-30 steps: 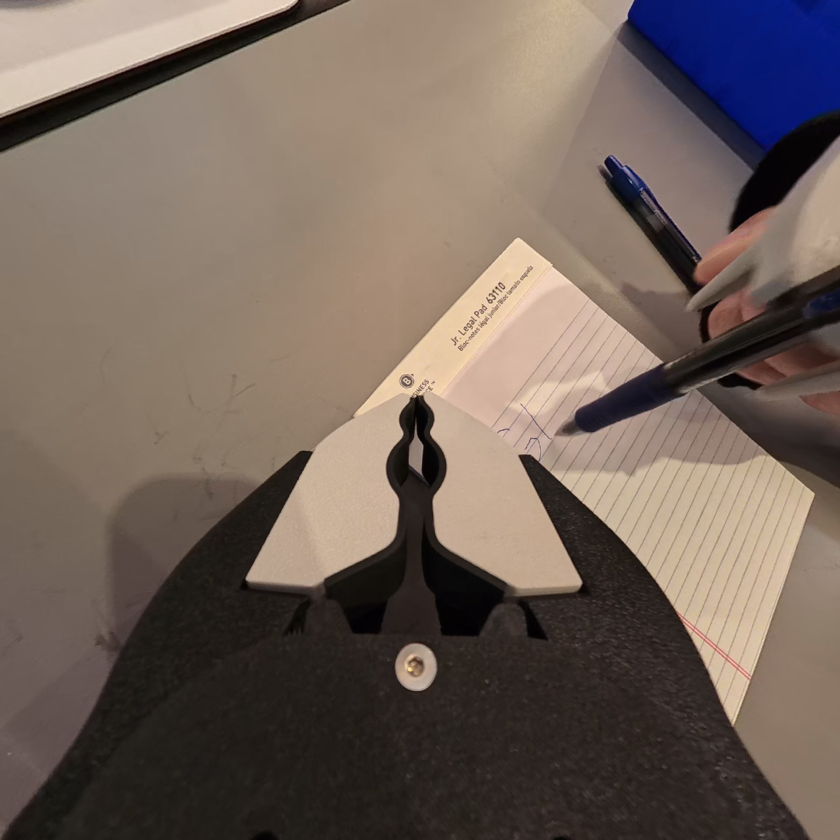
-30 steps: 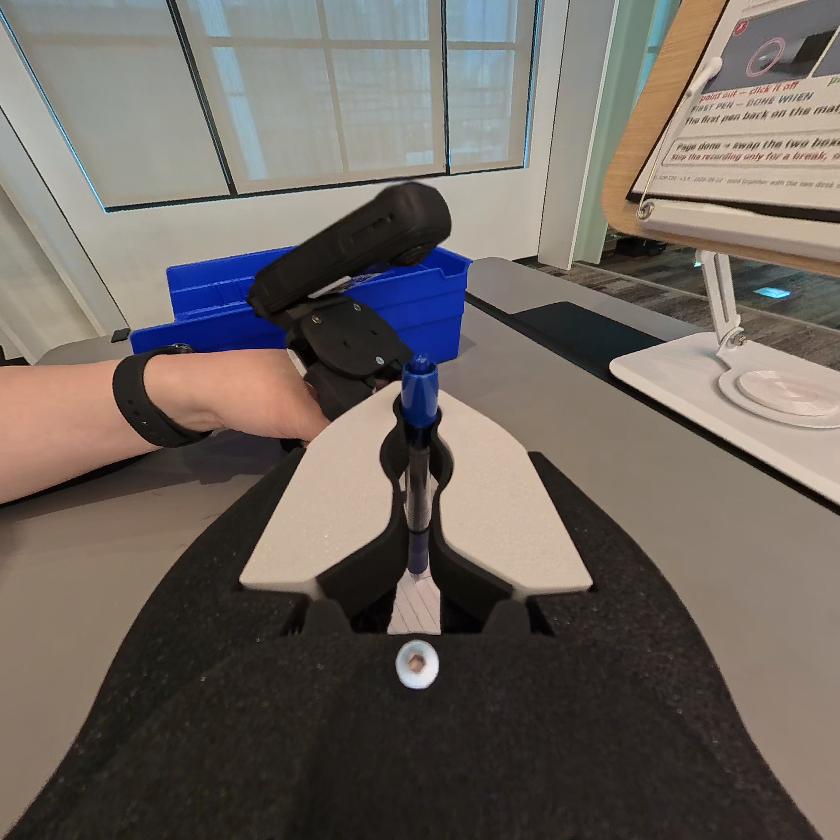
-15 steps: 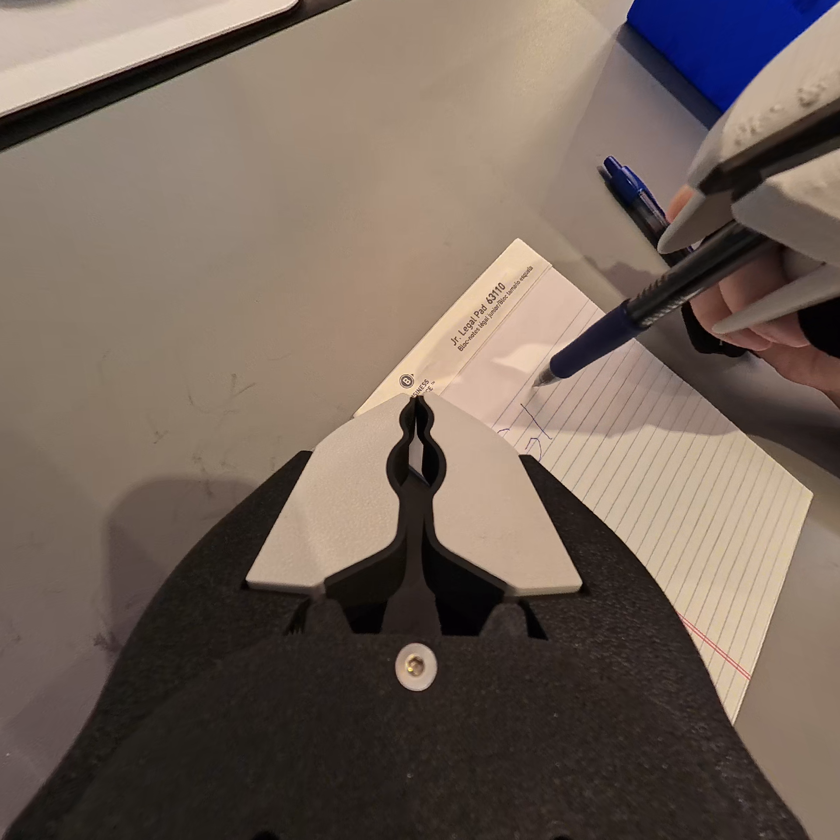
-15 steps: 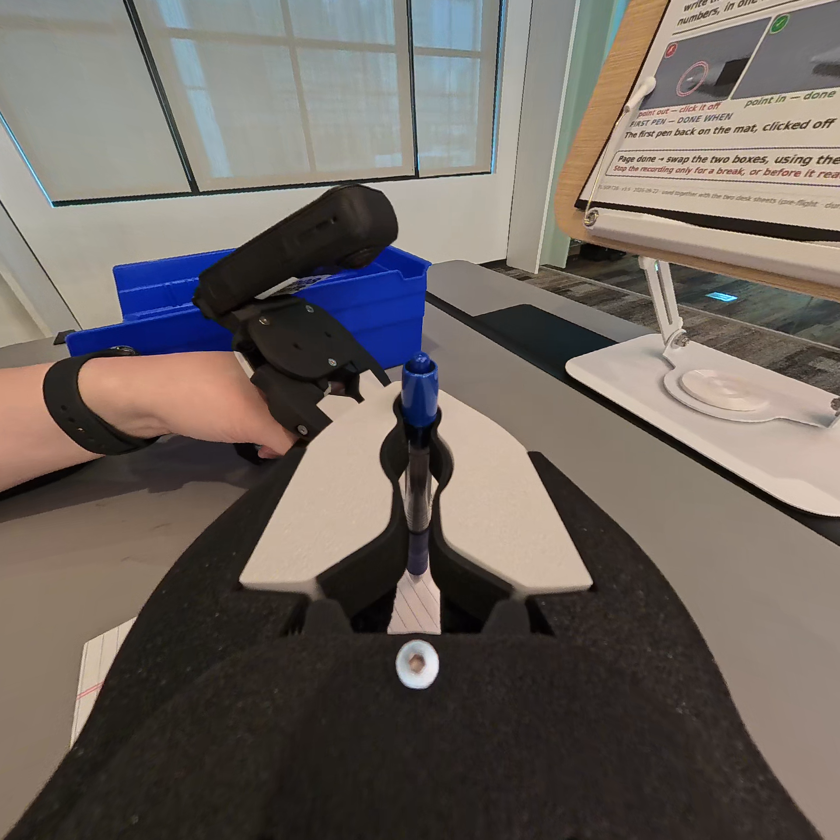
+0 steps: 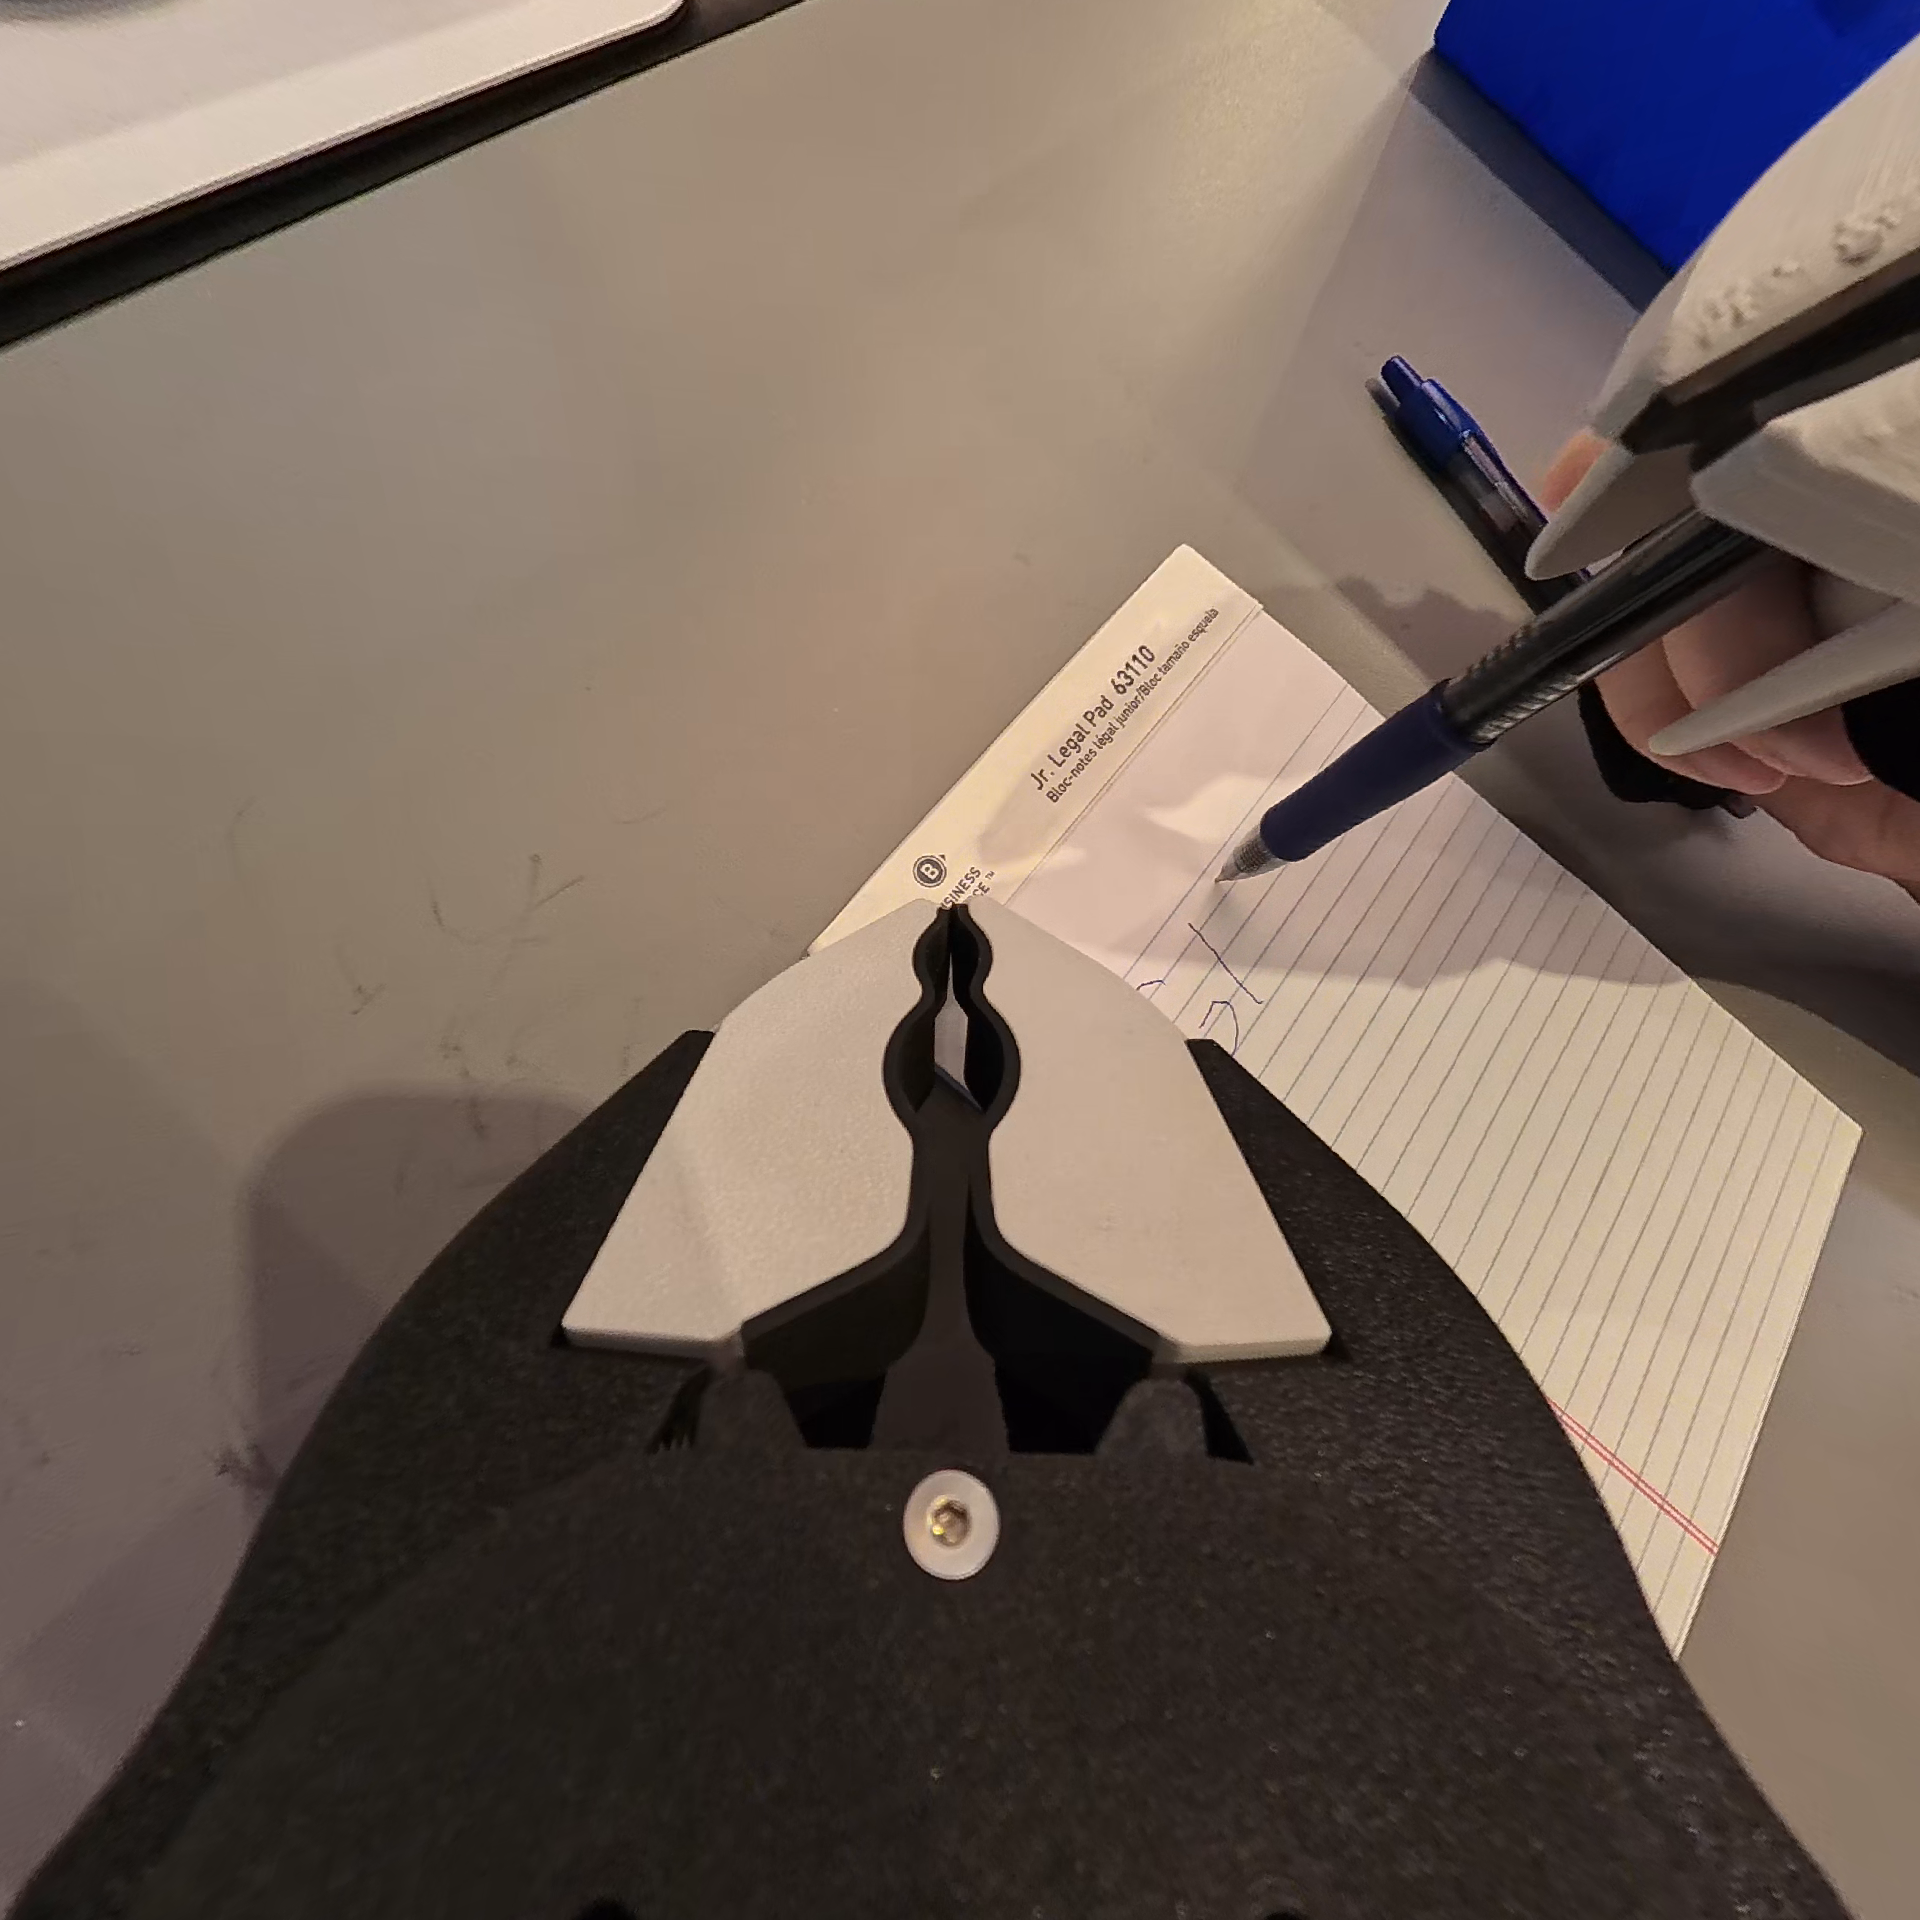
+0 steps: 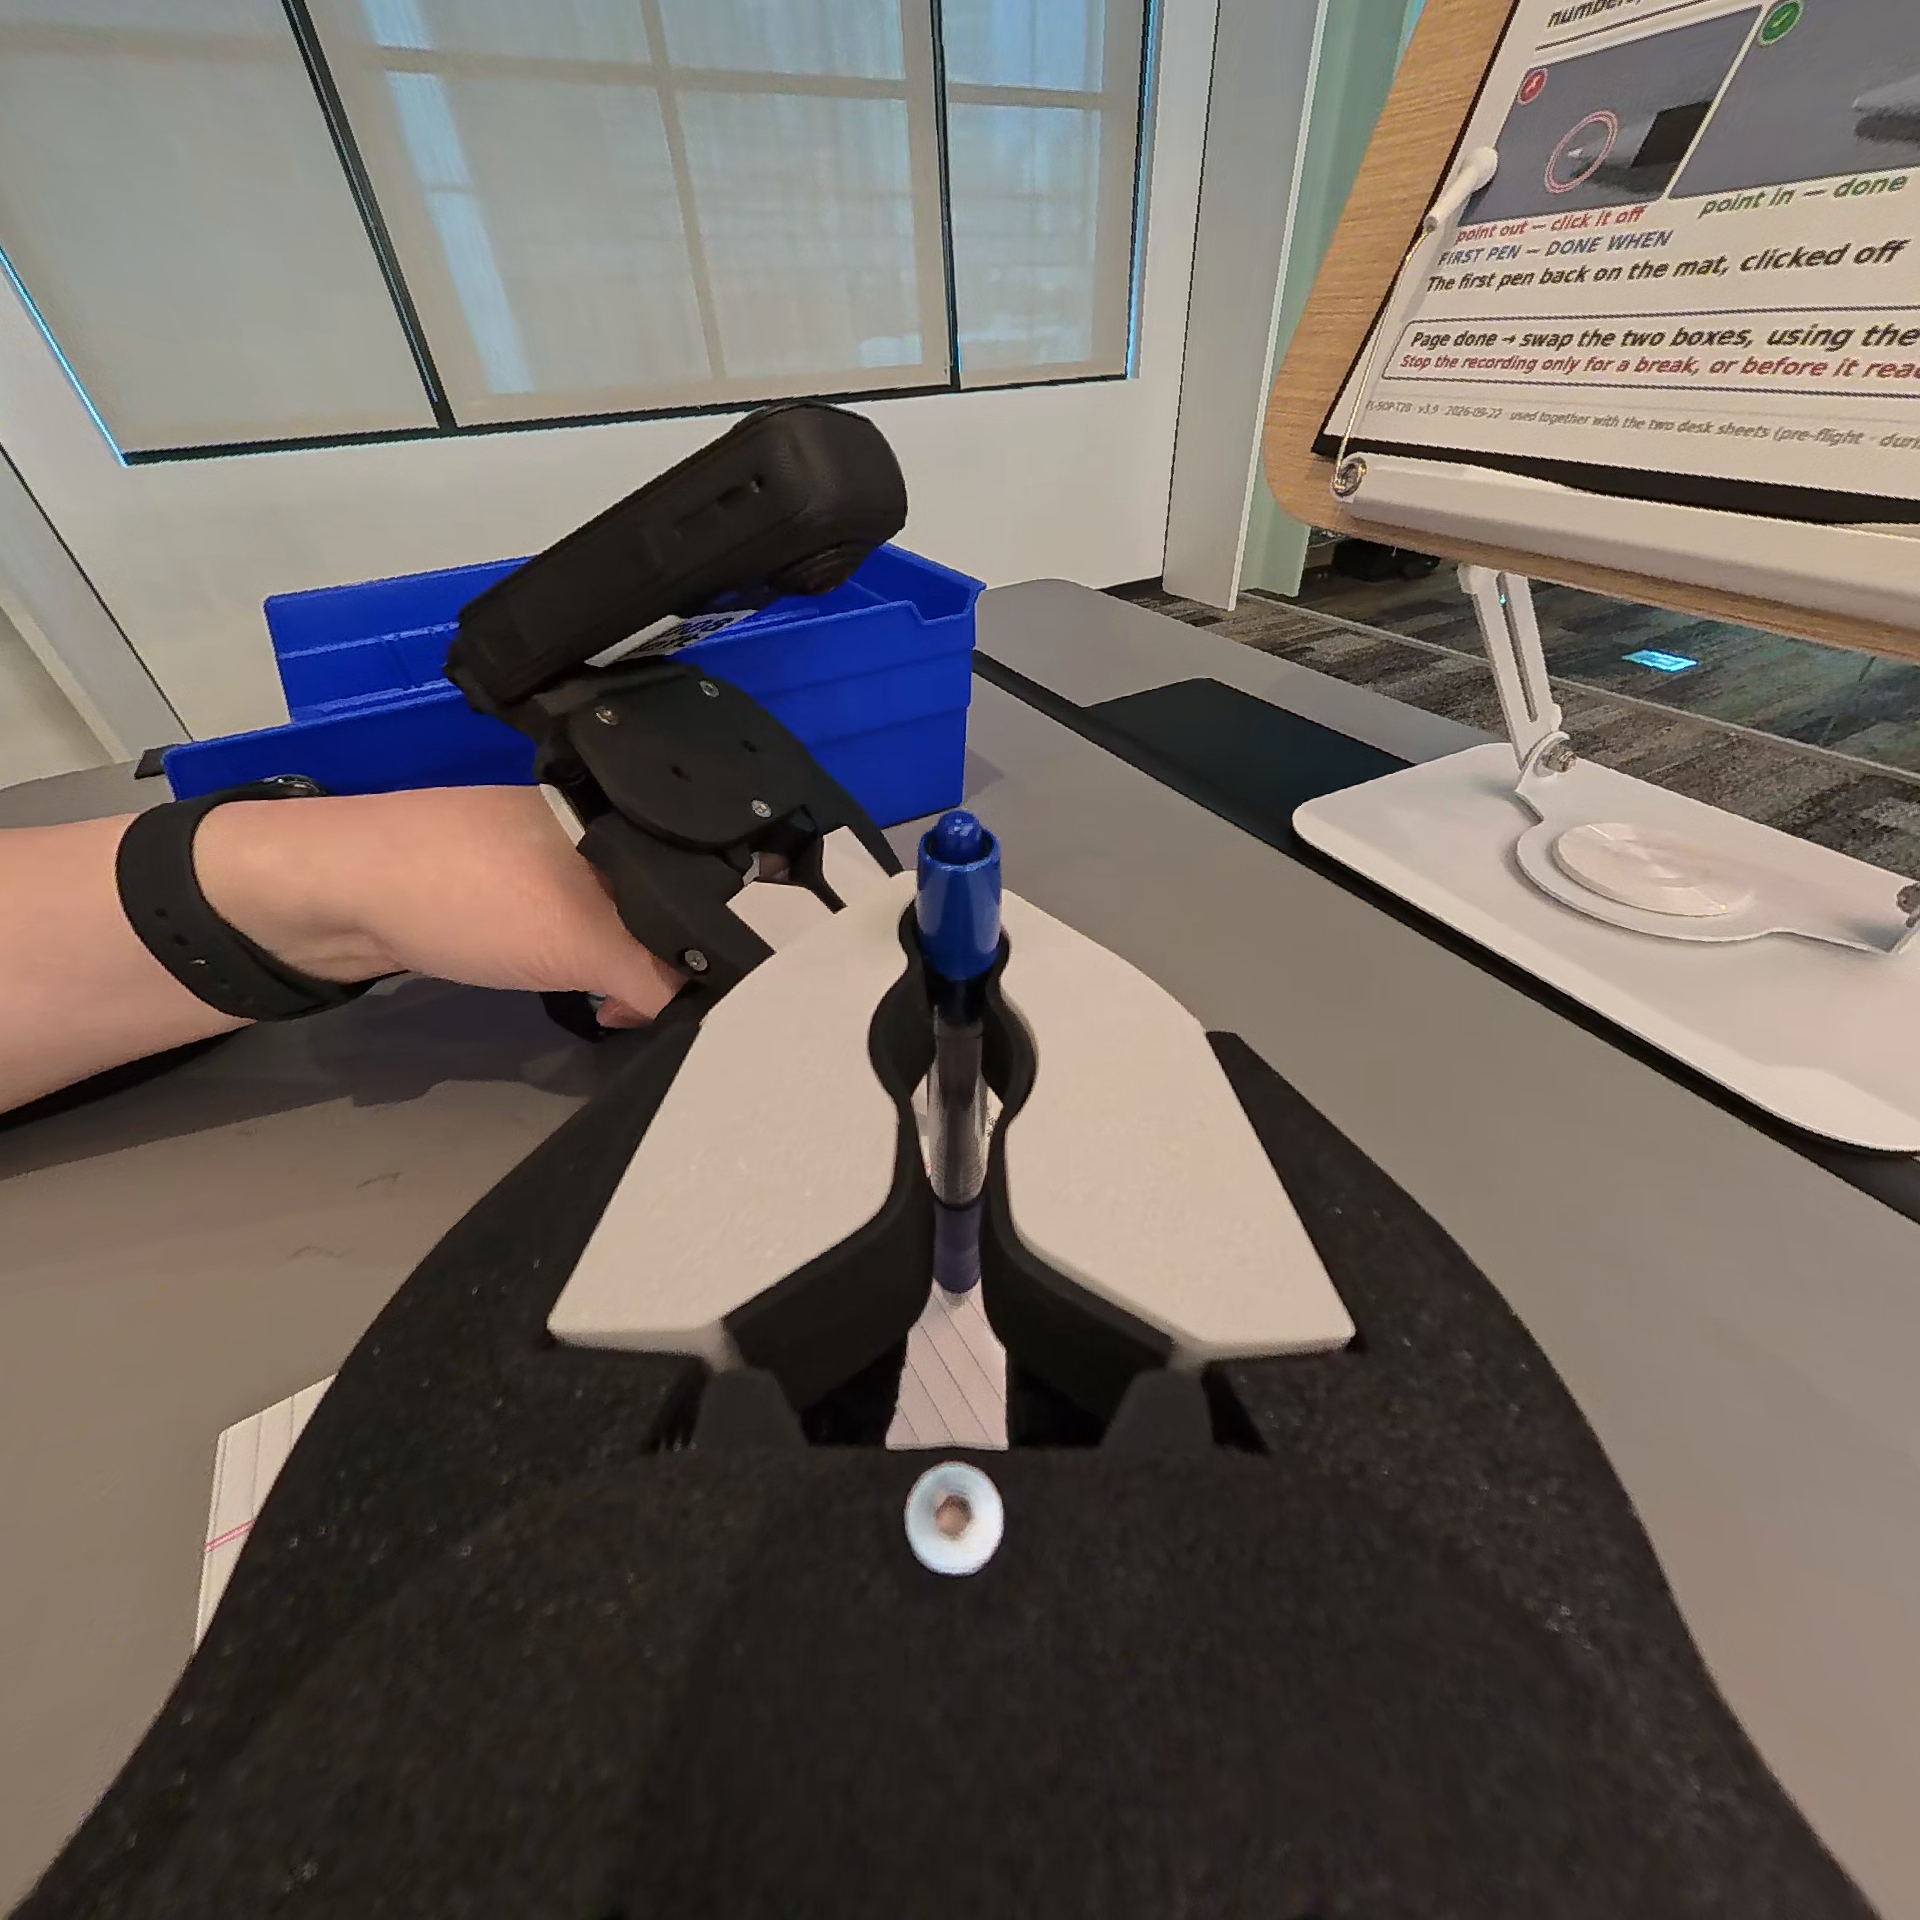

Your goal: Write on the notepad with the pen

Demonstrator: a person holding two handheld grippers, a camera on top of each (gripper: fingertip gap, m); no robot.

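A white lined notepad (image 5: 1507, 1143) with a cream header strip lies on the grey table; a few blue ink strokes sit near its top lines. My left gripper (image 5: 954, 916) is shut and empty, its tips over the pad's top corner by the header. My right gripper (image 5: 1621, 644) comes in from the upper right, shut on a blue and black pen (image 5: 1382, 769). The pen tip is at the first ruled lines, just above the strokes. In the right wrist view the pen (image 6: 956, 1049) stands between my right gripper's (image 6: 956, 935) fingers, with the pad (image 6: 249, 1475) below.
A second blue pen (image 5: 1455, 447) lies on the table beyond the pad. A blue bin (image 6: 831, 665) stands at the back. A white stand (image 6: 1558, 904) holding a printed sheet is at the right. A hand holds the left gripper's black body (image 6: 675, 707). Across from one pair of fingers to the other is roughly 10 cm.
The pen tip moved from beside the ink strokes up towards the header strip, then held nearly still. The right gripper swung up and closer. The left gripper stayed put.
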